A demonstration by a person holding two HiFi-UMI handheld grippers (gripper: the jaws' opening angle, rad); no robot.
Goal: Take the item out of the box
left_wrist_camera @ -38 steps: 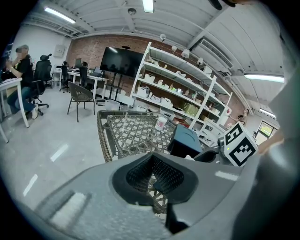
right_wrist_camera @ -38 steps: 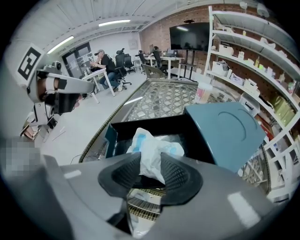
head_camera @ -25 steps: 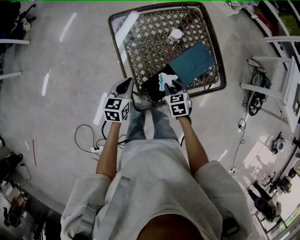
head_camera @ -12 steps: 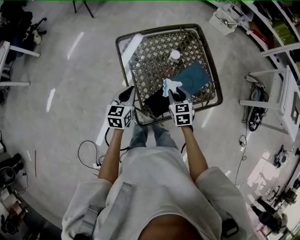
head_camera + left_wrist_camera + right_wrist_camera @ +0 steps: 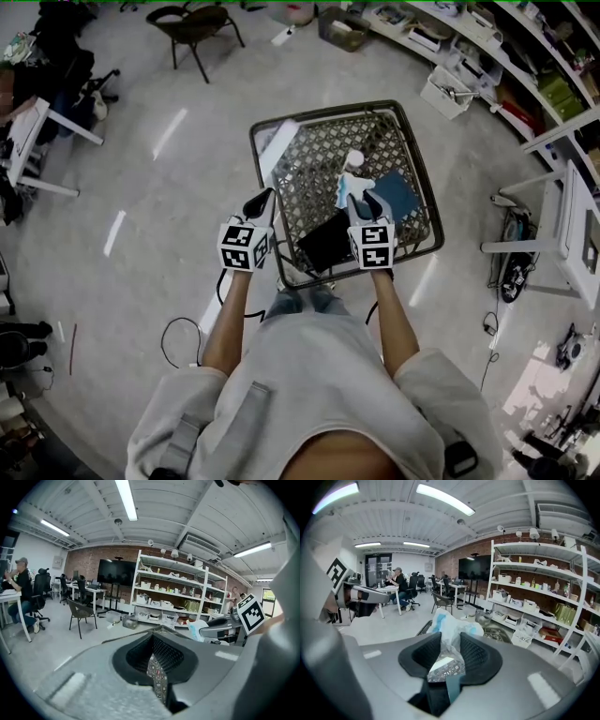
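Observation:
A metal-framed table (image 5: 281, 131) with a lattice top stands in front of me. On its near edge lies an open black box (image 5: 326, 242), with a blue lid (image 5: 397, 197) beside it. My right gripper (image 5: 360, 200) (image 5: 450, 651) hangs above the box, shut on a white and blue plastic packet (image 5: 348, 188) (image 5: 451, 626) that sticks out past its pads. My left gripper (image 5: 261, 200) (image 5: 157, 667) is held level with it over the table's left edge, jaws together with nothing between them. In the left gripper view the packet (image 5: 196, 629) shows at the right.
A small white bottle (image 5: 354, 159) stands on the table behind the box. A chair (image 5: 192, 23) is on the floor beyond; shelves (image 5: 525, 66) with bins line the right wall. Cables (image 5: 183, 333) lie on the floor by my feet.
Both grippers have risen. The packet has come up out of the box with the right gripper, and the table now shows farther below and beyond.

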